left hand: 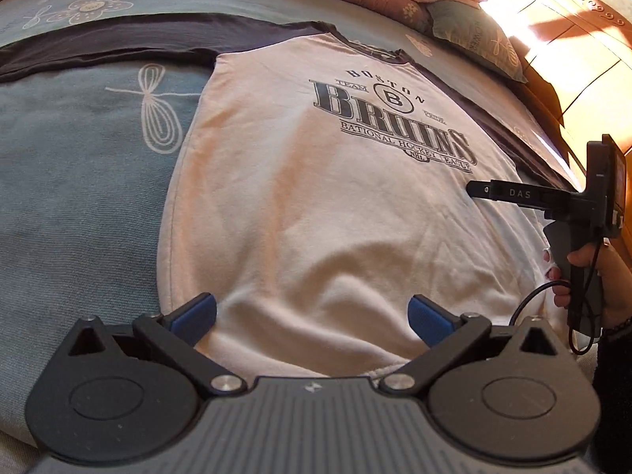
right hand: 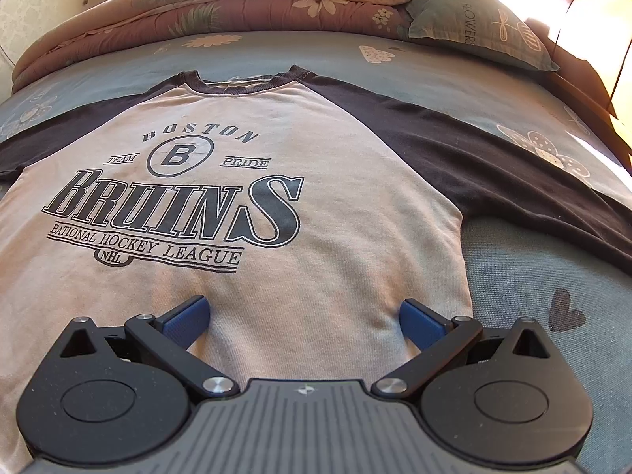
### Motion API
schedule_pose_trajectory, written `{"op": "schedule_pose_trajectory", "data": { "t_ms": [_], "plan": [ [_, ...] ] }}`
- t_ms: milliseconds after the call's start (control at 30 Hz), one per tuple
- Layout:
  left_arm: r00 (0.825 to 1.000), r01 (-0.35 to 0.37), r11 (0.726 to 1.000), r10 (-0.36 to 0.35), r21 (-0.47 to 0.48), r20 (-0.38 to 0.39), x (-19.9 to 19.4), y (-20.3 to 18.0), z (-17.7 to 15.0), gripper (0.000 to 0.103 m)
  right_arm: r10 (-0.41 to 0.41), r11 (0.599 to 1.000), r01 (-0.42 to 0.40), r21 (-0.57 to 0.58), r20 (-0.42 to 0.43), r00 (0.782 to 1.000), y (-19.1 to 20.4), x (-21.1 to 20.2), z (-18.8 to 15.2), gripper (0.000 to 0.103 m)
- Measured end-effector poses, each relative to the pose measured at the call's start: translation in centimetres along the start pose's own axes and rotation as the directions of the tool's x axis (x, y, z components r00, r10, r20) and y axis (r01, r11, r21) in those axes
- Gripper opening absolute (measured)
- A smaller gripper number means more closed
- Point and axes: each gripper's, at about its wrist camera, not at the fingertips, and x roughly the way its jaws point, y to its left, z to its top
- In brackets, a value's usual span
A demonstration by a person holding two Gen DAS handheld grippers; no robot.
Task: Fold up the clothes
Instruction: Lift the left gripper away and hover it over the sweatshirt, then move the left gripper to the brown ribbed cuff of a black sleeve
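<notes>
The shirt (right hand: 300,213) is laid flat, print side up, on the bed (right hand: 525,272), with its collar at the far end and its hem at the near end. The 2 dark sleeves are spread out to left and right. A folded quilt (right hand: 245,4) and a pillow (right hand: 478,31) are seen at the far edge of the bed, well apart from the shirt.

The left gripper (left hand: 312,316) is held over the near hem, left of centre; its jaws are spread wide and nothing is pinched between them. A few soft wrinkles are noted in the cloth there. The right gripper (right hand: 304,318) is held over the lower right part of the body, near the right side seam; its jaws are likewise spread and empty. In the left wrist view it is seen from the side, gripped by a hand (left hand: 584,284).

No fold is seen in the garment. The step in hand is judged to be the approach for the 1st fold. The next move is judged to call for a firm pinch of an edge, either the hem or a sleeve, through both layers, before the cloth is lifted and carried across the body.
</notes>
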Motion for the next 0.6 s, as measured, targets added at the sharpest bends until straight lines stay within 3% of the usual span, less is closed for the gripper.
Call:
{"op": "schedule_pose_trajectory", "data": {
  "t_ms": [167, 367, 533, 600],
  "plan": [
    [0.996, 0.085, 0.996, -0.085, -0.023, -0.013, -0.2, -0.7, -0.3, 0.102, -0.003, 1.0, 0.003, 0.0, -0.002, 1.0, 0.1, 0.0, 0.0, 0.103],
    [0.995, 0.096, 0.994, -0.096, -0.048, -0.004, -0.4, -0.2, -1.2, 0.102, -0.001, 1.0, 0.001, -0.004, -0.013, 1.0, 0.0, -0.2, -0.1, 0.103],
    [0.994, 0.105, 0.991, -0.1, -0.084, 0.053, -0.3, 0.5, 1.3, 0.102, 0.025, 0.999, -0.025, -0.027, -0.021, 0.999, 0.3, -1.1, -0.2, 0.103],
    [0.993, 0.115, 0.986, -0.111, -0.122, 0.041, 0.5, 1.0, 1.4, 0.102, 0.035, 0.999, -0.035, -0.042, -0.011, 0.999, 0.6, -1.4, -0.3, 0.103]
  ]
}}
